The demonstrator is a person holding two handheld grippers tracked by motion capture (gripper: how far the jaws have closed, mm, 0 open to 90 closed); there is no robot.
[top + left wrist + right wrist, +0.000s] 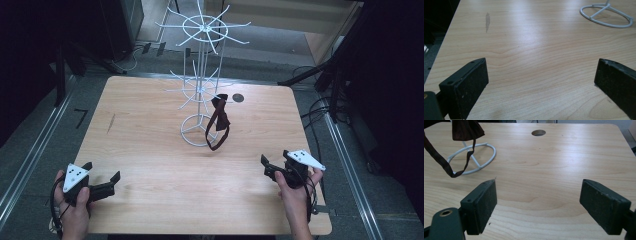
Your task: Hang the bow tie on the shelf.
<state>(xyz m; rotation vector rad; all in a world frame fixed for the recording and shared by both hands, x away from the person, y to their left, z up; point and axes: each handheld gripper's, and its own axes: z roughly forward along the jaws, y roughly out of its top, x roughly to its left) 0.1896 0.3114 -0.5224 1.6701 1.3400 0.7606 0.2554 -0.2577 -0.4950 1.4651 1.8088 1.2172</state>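
Bow tie (218,120) is hanging on the wire rack (202,80); left hand-held gripper (106,182) and right hand-held gripper (272,167) both spread wide over the bench (150,150), holding nothing. Looks done or not started.

A white wire rack (202,75) stands on the wooden table (150,150), and a dark bow tie (218,122) hangs from it. The left gripper (104,179) and right gripper (266,166) seem open, near the front corners.

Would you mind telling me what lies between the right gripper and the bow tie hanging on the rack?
Only bare table separates the open right gripper from the bow tie, as the right gripper view shows.
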